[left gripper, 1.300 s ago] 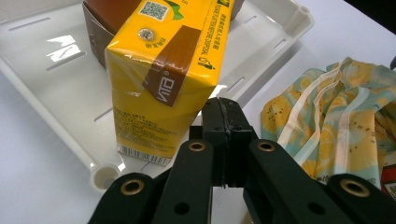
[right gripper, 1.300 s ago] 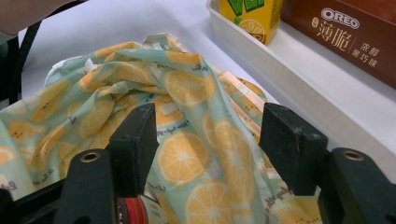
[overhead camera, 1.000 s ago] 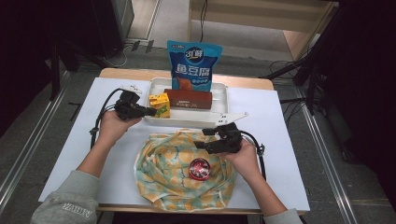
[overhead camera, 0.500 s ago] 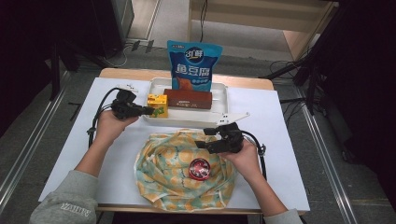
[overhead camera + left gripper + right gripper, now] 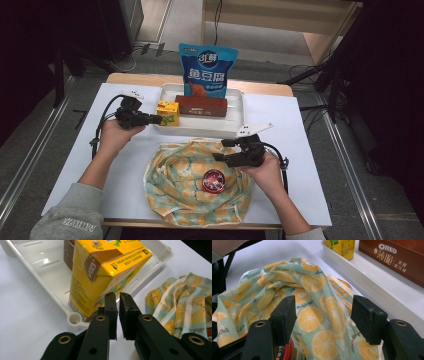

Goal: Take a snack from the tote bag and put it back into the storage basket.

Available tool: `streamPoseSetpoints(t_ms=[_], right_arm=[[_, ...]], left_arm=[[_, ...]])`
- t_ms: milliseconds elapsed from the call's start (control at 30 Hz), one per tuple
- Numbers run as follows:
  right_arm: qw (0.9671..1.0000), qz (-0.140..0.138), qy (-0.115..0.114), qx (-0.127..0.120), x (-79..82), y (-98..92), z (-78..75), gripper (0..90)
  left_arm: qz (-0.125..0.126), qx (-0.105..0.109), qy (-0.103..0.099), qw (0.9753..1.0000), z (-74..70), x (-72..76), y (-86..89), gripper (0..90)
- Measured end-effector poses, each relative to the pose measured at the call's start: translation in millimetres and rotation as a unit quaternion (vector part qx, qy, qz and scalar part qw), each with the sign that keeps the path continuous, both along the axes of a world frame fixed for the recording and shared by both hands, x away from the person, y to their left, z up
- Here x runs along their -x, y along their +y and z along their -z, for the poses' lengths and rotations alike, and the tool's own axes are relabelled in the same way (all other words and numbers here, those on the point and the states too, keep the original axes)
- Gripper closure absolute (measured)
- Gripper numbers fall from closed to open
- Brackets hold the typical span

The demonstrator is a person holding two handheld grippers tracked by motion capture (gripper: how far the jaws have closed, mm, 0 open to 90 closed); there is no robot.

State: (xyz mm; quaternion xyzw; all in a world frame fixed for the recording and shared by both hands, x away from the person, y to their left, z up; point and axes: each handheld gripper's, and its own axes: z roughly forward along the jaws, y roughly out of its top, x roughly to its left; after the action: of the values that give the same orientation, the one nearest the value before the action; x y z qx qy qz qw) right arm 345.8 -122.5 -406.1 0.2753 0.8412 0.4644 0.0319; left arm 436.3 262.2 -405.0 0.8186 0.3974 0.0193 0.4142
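Yellow carton at tray's corner edge, left hand-held gripper seemingly touching

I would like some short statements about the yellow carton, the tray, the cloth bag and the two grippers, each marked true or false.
1. The yellow carton stands in the white tray. True.
2. The left gripper has its jaws wide open. False: they are almost closed, with a thin gap and nothing between them.
3. The right gripper is open over the lemon-print cloth bag. True.
4. The brown Oreo box lies on the cloth bag. False: it is in the tray.
5. The blue snack pouch stands upright at the tray's far side. True.
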Motion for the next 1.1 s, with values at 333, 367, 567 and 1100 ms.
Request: streamPoseSetpoints(t_ms=[333, 367, 567, 1100], right_arm=[[1.0000, -0.005, -0.004, -0.002, 4.7, -1.4, -2.1, 37.9], [1.0000, -0.004, -0.003, -0.002, 5.6, -1.4, -2.5, 37.9], [1.0000, -0.008, -0.003, 0.000, 9.1, -2.4, -2.6, 37.9], [0.9998, -0.017, -0.007, -0.003, 18.3, -4.4, -2.0, 37.9]], left_arm=[[0.004, 0.017, -0.001, 0.9999, -1.4, 9.1, 7.7, 62.6], [0.002, 0.015, -0.002, 0.9999, -1.7, 10.2, 8.2, 61.7], [-0.001, 0.020, -0.004, 0.9998, -1.0, 11.1, 11.5, 55.5], [-0.005, 0.018, -0.001, 0.9998, 1.3, 11.1, 13.8, 47.0]])
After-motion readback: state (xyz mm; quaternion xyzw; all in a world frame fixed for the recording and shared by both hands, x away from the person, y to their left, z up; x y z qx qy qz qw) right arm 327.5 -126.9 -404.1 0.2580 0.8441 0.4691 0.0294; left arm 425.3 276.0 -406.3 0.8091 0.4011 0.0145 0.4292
